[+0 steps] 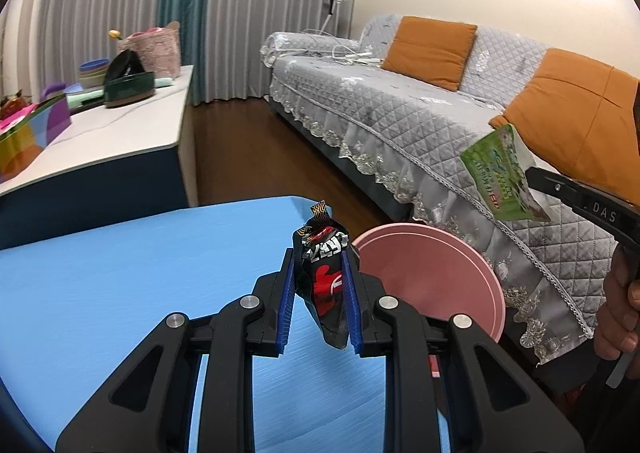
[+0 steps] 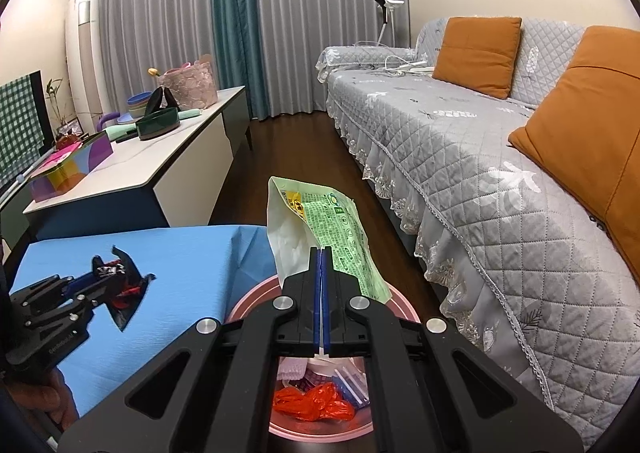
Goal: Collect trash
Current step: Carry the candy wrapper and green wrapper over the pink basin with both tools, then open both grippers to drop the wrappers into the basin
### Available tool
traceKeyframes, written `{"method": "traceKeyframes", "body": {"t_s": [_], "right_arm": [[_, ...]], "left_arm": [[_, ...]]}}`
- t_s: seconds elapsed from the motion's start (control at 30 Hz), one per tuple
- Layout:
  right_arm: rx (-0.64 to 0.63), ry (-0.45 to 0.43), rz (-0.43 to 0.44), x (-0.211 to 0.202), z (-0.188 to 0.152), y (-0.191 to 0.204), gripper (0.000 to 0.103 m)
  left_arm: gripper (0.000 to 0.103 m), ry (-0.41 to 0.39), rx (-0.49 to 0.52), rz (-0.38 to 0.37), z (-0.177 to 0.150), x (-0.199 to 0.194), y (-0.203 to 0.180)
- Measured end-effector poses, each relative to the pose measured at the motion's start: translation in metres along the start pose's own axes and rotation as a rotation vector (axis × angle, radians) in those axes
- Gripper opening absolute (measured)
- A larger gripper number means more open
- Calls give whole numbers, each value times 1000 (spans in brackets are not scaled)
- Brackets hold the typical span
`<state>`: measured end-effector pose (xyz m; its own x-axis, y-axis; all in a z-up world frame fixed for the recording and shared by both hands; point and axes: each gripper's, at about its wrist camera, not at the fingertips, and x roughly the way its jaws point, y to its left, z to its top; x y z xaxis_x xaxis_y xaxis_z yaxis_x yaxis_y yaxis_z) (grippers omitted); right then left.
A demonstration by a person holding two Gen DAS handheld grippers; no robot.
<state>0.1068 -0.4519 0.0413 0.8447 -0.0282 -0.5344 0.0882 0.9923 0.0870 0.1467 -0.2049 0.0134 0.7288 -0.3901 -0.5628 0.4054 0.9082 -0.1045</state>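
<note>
My left gripper is shut on a crumpled black and red snack wrapper, held above the blue table near its right edge. The same left gripper with the black wrapper shows at the left of the right wrist view. My right gripper is shut on a green and white snack bag, held over the pink bin. That bin holds an orange plastic bag and other wrappers. In the left wrist view the green bag hangs at right above the pink bin.
A grey quilted sofa with orange cushions runs along the right. A white cabinet at left carries bowls, a basket and a colourful box. Dark wooden floor lies between them. A hand grips the right tool.
</note>
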Motion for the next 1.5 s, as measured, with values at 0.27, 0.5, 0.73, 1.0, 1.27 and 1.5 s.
{"method": "traceKeyframes", "body": {"t_s": [0.27,0.5,0.73,1.0,1.27,1.5], "right_arm": [[3,17,-7,9,-3,-7,1],[4,30,-14,13,-7,-14,1],[20,46,-8,15,-9,-22,2],[22,56,-31,17,-12,-23,43],[54,6,-27,-1,-5,-16,88],[41,-23,14,-36,-5,10,98]], "left_arm": [[22,13,25,-41,7,21,-23],[22,22,57,-78,13,40,-46],[24,45,92,-125,15,54,-64],[49,101,59,-121,9,56,-54],[75,64,30,-99,17,-3,-25],[92,9,8,-22,12,-82,3]]}}
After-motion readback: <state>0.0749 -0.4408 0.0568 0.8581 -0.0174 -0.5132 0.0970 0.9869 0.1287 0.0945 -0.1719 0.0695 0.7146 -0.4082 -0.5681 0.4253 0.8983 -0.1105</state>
